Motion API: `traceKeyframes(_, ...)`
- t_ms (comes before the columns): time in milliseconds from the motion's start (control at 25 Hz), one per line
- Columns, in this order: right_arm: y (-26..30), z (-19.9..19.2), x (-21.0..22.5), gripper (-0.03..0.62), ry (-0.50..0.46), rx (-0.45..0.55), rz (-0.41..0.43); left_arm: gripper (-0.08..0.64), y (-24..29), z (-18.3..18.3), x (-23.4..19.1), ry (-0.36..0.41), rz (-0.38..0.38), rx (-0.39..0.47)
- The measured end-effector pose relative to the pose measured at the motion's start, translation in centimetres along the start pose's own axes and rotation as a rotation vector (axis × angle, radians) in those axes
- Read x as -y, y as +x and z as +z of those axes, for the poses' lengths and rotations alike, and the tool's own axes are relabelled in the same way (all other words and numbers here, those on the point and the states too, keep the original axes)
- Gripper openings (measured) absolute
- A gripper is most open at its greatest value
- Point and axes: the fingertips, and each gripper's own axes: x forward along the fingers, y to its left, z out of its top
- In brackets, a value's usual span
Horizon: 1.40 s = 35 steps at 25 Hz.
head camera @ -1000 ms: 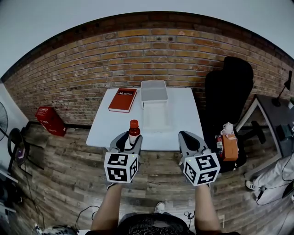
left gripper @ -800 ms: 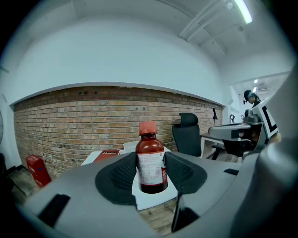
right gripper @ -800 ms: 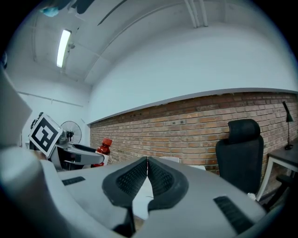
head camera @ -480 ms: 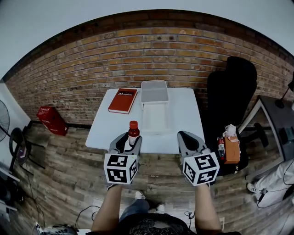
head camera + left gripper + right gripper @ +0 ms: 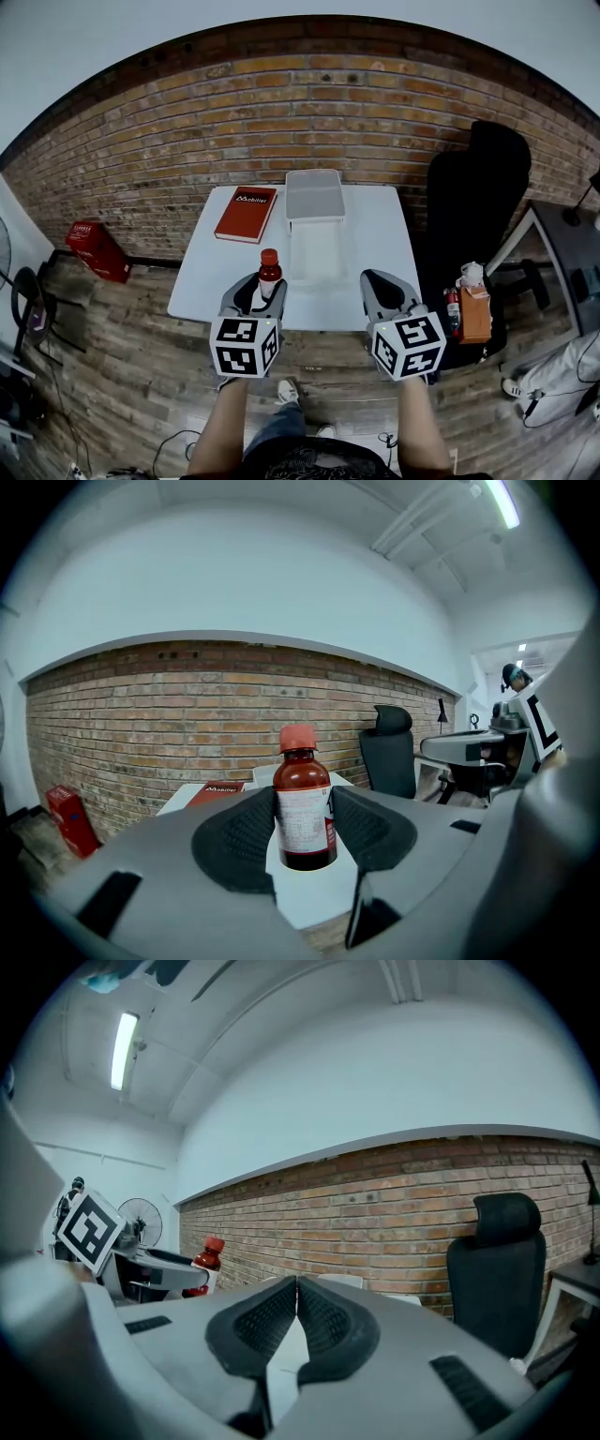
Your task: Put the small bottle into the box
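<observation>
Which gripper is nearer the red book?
Left. The left gripper is nearly straight below the red book in the head view; the right gripper is farther off to the right.

- Your left gripper [image 5: 263,287] sits lower centre-left in the head view, pointing up the frame, with its left marker cube [image 5: 246,346] nearest you.
- Its jaws stand wide, pads pressed on either side of the small bottle [image 5: 304,808], which is upright.
- Your right gripper [image 5: 377,279] is alongside at lower centre-right, behind its right marker cube [image 5: 410,344]. Its jaws meet pad to pad, with nothing between them.
- Your left forearm [image 5: 225,427] and right forearm [image 5: 418,424] rise from the bottom edge, roughly parallel and apart.
</observation>
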Motion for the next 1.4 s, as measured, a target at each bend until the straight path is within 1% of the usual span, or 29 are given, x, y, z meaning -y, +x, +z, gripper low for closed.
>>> traceKeyframes(200, 4.3, 0.6, 1.3, 0.021, -0.011, -0.010, -0.024, 0.209, 4.2, 0.7, -2.4, -0.006, -0.026, -0.005)
traceKeyframes(480, 11.4, 1.7, 2.5, 0.021, -0.006, -0.028, -0.057, 0.209, 10.1, 3.0, -7.0, -0.001, -0.060, -0.006)
traceKeyframes(840, 17.9, 2.3, 3.6, 0.021, 0.001, -0.057, -0.121, 0.209, 15.9, 3.6, -11.7, -0.016, -0.114, -0.034)
traceKeyframes(1080, 20.3, 2.3, 3.5, 0.021, -0.010, -0.073, -0.149, 0.209, 18.2, 3.7, -13.4, -0.022, -0.150, -0.040)
traceKeyframes(1400, 20.7, 2.9, 4.1, 0.020, -0.034, -0.081, -0.187, 0.209, 19.6, 4.1, -12.8, -0.016, -0.206, -0.038)
